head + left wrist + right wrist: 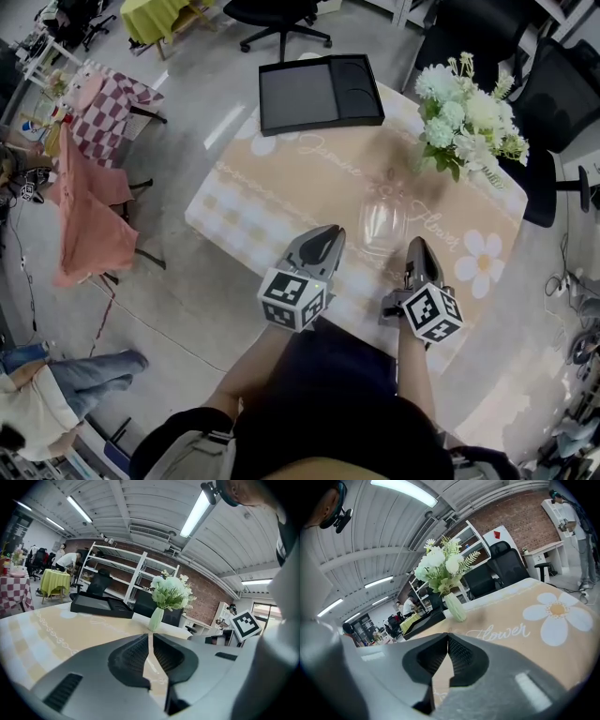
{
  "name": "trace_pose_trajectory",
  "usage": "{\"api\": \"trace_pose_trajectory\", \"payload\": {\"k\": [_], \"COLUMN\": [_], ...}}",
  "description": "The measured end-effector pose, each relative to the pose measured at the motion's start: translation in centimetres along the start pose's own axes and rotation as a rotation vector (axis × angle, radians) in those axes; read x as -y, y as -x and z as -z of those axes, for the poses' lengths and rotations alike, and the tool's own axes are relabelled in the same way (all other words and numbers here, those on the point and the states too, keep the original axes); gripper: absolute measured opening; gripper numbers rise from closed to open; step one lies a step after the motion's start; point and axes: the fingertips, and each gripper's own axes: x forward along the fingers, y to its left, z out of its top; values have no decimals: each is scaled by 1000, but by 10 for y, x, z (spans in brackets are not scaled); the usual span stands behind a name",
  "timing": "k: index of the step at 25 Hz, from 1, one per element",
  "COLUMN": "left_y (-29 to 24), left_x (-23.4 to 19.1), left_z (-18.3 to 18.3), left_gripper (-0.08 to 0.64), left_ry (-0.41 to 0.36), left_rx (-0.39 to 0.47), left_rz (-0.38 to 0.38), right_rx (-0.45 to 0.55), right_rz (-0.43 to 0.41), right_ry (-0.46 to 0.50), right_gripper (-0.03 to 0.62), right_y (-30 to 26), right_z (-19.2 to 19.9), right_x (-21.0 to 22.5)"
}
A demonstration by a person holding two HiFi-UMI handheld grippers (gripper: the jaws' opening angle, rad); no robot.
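Flanking clear glass (382, 223), left gripper (332, 232), right gripper (417, 244): jaws pressed together, empty.

Office workroom: swivel chairs (274, 11), white shelving (123, 569), brick wall (208, 595), ceiling strip lights (196, 513)

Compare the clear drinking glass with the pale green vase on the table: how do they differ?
The clear drinking glass is see-through and empty; the pale green vase is opaque and holds white and green flowers. The glass sits near the front edge of the beige flower-print tablecloth; the vase sits farther back, on the right. Both rest on that cloth.
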Motion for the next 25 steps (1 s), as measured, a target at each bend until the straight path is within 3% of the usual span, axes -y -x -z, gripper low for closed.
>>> {"api": "trace_pose_trajectory", "payload": {"k": [8,15,25], "left_y": [-26,-43,-53], "left_x": [-3,-7,-13], "left_z": [6,13,22], "left_gripper": [38,38,38], "left_ry": [6,24,37], "left_rx": [-40,-76,-114], "left_rz": [21,23,3], "right_rx": [-32,-113,-220], "right_rz": [66,63,58], "right_ry": [3,13,56], "right_gripper": [6,46,46], "right_y": [-12,-28,-41], "right_z": [5,15,27], "right_x": [22,31,39]}}
